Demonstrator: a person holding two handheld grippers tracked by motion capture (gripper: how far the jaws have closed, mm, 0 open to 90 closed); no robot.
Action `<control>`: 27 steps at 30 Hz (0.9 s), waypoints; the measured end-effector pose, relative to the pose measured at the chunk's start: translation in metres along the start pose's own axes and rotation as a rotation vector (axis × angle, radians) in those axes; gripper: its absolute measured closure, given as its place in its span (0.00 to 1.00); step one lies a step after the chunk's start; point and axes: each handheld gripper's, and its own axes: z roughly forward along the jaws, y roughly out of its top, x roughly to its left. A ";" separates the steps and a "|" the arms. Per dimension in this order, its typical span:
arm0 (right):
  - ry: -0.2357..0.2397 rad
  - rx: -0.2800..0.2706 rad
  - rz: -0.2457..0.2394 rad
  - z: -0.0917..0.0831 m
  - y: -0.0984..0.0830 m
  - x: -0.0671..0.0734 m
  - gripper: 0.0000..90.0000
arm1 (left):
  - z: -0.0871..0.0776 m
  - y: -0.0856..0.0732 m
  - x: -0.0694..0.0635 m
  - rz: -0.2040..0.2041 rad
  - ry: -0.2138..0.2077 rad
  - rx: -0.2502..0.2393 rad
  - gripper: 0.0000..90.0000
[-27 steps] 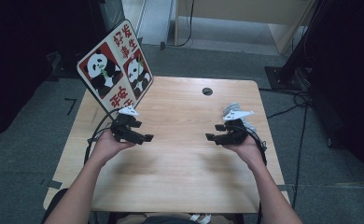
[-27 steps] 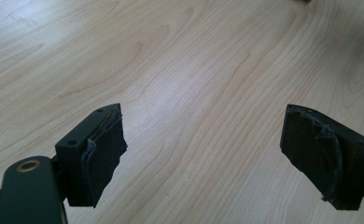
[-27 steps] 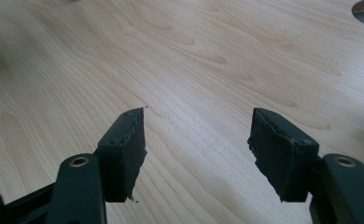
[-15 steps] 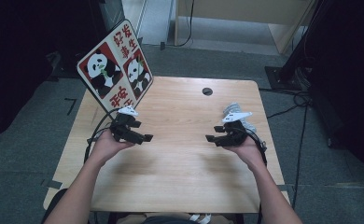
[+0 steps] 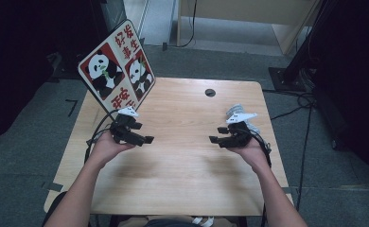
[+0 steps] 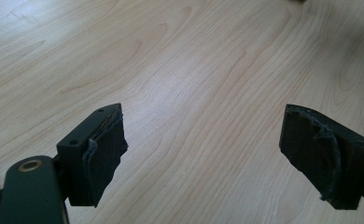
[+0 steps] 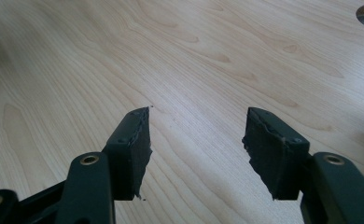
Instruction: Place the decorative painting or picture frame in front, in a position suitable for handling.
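A person's hands hold two black grippers above a light wooden table. My left gripper hovers over the table's left half, jaws pointing toward the middle. In the left gripper view its jaws stand wide apart over bare wood, with worn dark pads and nothing between them, so my left gripper is open. My right gripper hovers over the right half, pointing toward the left one. Its jaws are also apart over bare wood, so my right gripper is open and holds nothing.
A tilted sign with two pandas on red squares stands at the table's back left corner. A round cable hole sits near the back edge. Black cables trail off the left edge, and grey floor surrounds the table.
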 end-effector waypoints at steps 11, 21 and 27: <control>0.019 0.006 0.004 0.002 0.003 -0.001 0.44 | -0.015 -0.007 0.005 -0.022 0.013 -0.020 0.16; 0.037 0.021 -0.007 0.005 0.006 0.000 0.44 | -0.031 -0.014 0.011 -0.049 0.025 -0.032 0.16; 0.045 0.039 -0.015 0.008 0.006 0.001 0.44 | -0.041 -0.021 0.016 -0.065 0.037 -0.033 0.17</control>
